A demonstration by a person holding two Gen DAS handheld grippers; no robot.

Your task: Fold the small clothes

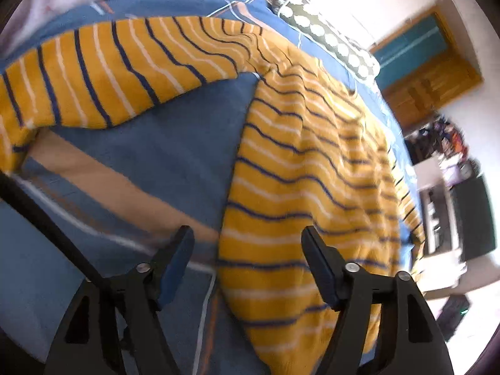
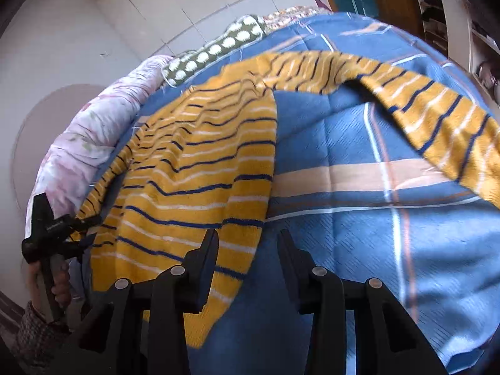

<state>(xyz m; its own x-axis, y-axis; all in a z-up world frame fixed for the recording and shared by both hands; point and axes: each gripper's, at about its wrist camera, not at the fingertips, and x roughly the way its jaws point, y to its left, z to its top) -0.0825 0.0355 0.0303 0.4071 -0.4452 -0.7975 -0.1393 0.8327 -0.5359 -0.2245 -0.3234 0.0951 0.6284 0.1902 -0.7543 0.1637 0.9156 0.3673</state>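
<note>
Lying flat: sweater (image 1: pixel 300 162) (both claws open)

The left claw (image 2: pixel 90 223), seen from the right wrist camera, has small white letters on its black body, too blurry to read.

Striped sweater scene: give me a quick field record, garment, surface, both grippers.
garment: yellow striped sweater, spread flat, unfolded
sleeve: one sleeve stretched out sideways
surface: blue plaid bedsheet
left gripper: open, over sweater's hem edge, holding nothing
right gripper: open, at opposite hem edge, holding nothing
nearby: dotted green pillow
</note>
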